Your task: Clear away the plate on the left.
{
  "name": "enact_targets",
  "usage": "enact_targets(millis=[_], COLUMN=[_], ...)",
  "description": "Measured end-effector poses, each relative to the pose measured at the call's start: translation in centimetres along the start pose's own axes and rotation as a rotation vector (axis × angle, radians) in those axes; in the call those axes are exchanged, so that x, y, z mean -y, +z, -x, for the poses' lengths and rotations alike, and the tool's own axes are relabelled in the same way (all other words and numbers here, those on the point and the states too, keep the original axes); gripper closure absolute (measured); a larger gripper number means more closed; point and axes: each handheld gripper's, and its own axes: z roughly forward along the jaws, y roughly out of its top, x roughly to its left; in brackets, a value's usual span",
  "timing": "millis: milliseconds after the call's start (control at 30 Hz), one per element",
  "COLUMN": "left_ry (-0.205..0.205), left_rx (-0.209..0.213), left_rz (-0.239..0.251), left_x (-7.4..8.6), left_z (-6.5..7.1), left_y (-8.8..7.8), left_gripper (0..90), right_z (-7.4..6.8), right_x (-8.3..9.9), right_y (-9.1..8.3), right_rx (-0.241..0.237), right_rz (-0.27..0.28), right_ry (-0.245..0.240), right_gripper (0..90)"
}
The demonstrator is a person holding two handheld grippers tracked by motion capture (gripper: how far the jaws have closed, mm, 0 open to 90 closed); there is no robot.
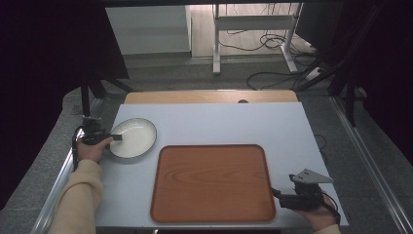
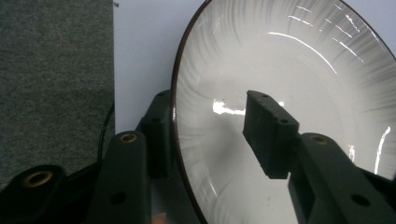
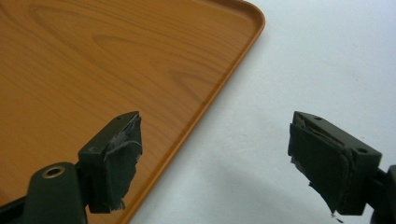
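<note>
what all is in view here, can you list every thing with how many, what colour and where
plate: 1, white with a dark rim, left side of the table, its rim between the left gripper's fingers
tray: 1, brown wood-grain, middle of the table towards the near edge, nothing on it
table: 1, pale grey-white top with a wooden strip along the far edge
desk frame: 1, white, on the floor beyond the table, cables beside it
left gripper: 1, black, at the plate's left rim, one finger inside the plate, one outside
right gripper: 1, black, fingers apart, over the table by the tray's corner
person's hands: 2, left hand in a cream sleeve, right hand at the bottom right
</note>
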Motion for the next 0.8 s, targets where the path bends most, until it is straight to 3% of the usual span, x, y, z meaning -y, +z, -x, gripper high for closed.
enact_targets(millis=[233,300,400,433,667,800], left_ry=[-0.025,-0.061,-0.070,-0.096,-0.083,-0.097], left_rx=[-0.015,-0.006,0.001,0.021,0.019,0.028], left_rz=[-0.009,-0.006,-0.004,0.026,0.042,0.076], left_x=[0.1,0.1,0.1,0.2,0.2,0.1], left_z=[-0.3,-0.5,-0.7,-0.8,-0.6,-0.2], left_y=[0.0,-0.1,-0.3,-0.5,-1.2,-1.9], left_gripper=[61.9,68.1,72.6,74.8,79.4,82.6], right_z=[0.0,0.0,0.1,0.1,0.0,0.0], right_x=[0.0,0.0,0.0,0.0,0.0,0.0], right_y=[0.0,0.0,0.0,0.0,0.1,0.1], right_rx=[0.001,0.001,0.001,-0.001,0.001,0.002], right_rz=[-0.001,-0.002,-0.002,-0.003,-0.003,0.000], right_ry=[0.000,0.000,0.001,0.001,-0.003,-0.006], right_gripper=[17.7,17.7,17.7,17.7,17.7,17.6])
